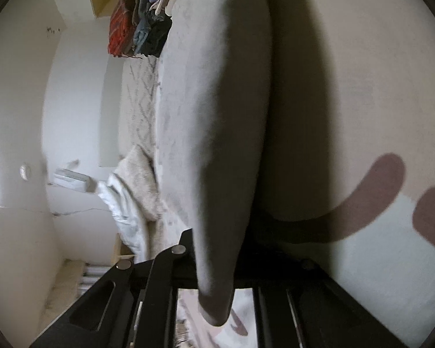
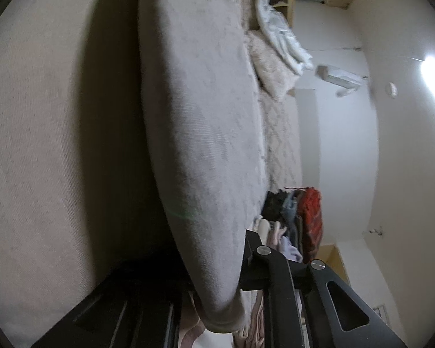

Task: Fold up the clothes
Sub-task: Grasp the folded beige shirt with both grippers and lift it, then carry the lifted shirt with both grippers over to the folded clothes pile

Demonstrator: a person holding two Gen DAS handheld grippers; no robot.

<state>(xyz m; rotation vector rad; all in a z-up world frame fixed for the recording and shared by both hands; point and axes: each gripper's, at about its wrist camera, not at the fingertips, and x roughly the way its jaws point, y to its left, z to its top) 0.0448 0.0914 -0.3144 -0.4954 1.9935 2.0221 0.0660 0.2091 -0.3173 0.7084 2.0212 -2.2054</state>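
Fingers of the left gripper (image 1: 217,264) pinch a fold of pale grey-beige knit cloth (image 1: 226,121), which rises from between the black fingers and fills the middle of the left wrist view, rotated sideways. The right gripper (image 2: 217,264) likewise has its fingers clamped on a fold of the same cloth (image 2: 200,121), the fabric edge hanging past them toward the camera. Beyond the held cloth lies a cream bed cover with a diamond pattern (image 1: 139,92), a fluffy cream pillow (image 2: 271,63) and crumpled white bedding (image 2: 281,34). At the far end of the bed sits a pile of folded clothes, red, blue and dark (image 1: 139,29), against a white wall (image 1: 72,101) with a wall-mounted air conditioner (image 2: 342,76).
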